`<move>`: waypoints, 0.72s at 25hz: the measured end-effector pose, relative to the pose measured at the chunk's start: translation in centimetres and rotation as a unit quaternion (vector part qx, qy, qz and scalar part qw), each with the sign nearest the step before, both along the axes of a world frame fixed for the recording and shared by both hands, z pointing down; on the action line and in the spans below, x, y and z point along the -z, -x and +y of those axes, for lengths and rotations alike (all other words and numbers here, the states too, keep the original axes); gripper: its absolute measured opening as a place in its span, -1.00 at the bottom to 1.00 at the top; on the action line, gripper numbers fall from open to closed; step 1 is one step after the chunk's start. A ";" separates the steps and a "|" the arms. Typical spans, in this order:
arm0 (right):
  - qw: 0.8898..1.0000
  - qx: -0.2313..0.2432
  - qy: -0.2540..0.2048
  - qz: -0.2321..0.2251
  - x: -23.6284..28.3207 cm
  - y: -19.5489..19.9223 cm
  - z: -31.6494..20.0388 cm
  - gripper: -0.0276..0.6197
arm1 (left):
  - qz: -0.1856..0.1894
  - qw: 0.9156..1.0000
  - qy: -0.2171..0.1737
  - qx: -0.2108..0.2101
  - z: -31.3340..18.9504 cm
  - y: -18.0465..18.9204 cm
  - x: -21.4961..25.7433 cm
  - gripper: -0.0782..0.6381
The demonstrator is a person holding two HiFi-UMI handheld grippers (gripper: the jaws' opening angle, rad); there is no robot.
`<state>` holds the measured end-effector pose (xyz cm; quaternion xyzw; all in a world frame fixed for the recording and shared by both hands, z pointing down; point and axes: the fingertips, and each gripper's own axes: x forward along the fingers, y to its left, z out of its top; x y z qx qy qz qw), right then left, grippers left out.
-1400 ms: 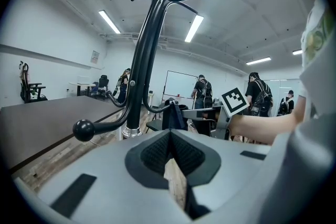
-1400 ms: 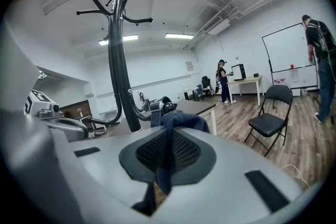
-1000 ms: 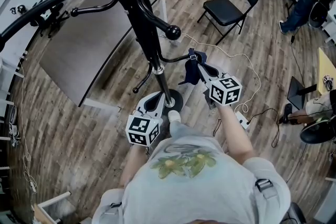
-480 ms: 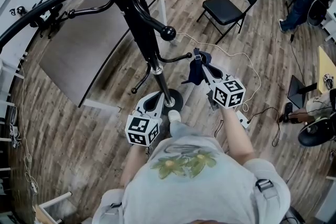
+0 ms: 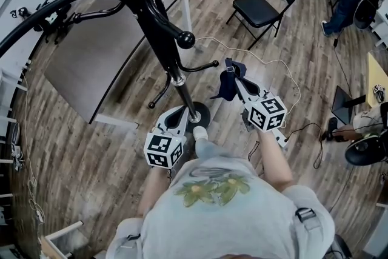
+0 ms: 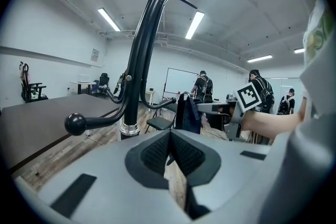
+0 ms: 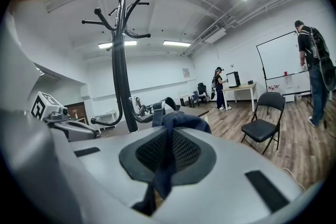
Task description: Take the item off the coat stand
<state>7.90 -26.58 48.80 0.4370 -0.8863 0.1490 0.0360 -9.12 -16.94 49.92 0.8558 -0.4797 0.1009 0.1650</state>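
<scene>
**Head view:** right gripper (image 5: 235,80) is clamped on the item (image 5: 223,89), a small dark blue cloth piece with a strap. It hangs limp from the jaws at about 1 o'clock from the coat stand (image 5: 159,27) base. The lower hook (image 5: 200,66) has its knob tip just beside the cloth, at its 10 o'clock. I can't tell whether the strap is clear of the hook. Left gripper (image 5: 180,113) sits low by the stand base, at its 8 o'clock.

**Left gripper view:** jaws are together with nothing between them. The pole is at 11 o'clock and the cloth is dead ahead, past a knobbed hook (image 6: 76,123) at 9 o'clock.

**Right gripper view:** the pads pinch a bunched fold of fabric, with the loose end trailing below the jaws.

**Handling:**
- The item looks light, soft and floppy, and unlikely to break.
- The pinch on the fold looks adequate, though I'd expect a grip nearer the strap to give better control.

**Surroundings:**
- Hook arms are the main snag risk for the strap.
- Folding chair (image 5: 260,9) at 1 o'clock, floor cable (image 5: 285,67) at 3 o'clock and table (image 5: 91,57) at 9 o'clock are all well apart from the item.
- People stand far off.
</scene>
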 end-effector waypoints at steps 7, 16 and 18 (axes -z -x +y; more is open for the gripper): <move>1.000 0.006 -0.005 -0.009 0.7 0.1 1.1 -0.88 | 0.000 1.000 0.003 -0.004 -0.5 -0.2 -0.3 -0.74; 1.000 0.014 0.001 -0.011 0.5 0.7 2.0 -0.88 | 0.003 1.000 0.009 -0.008 -0.2 -0.3 -0.8 -0.74; 1.000 0.015 0.002 -0.011 0.5 0.8 2.2 -0.88 | 0.004 1.000 0.009 -0.006 -0.2 -0.1 -0.8 -0.74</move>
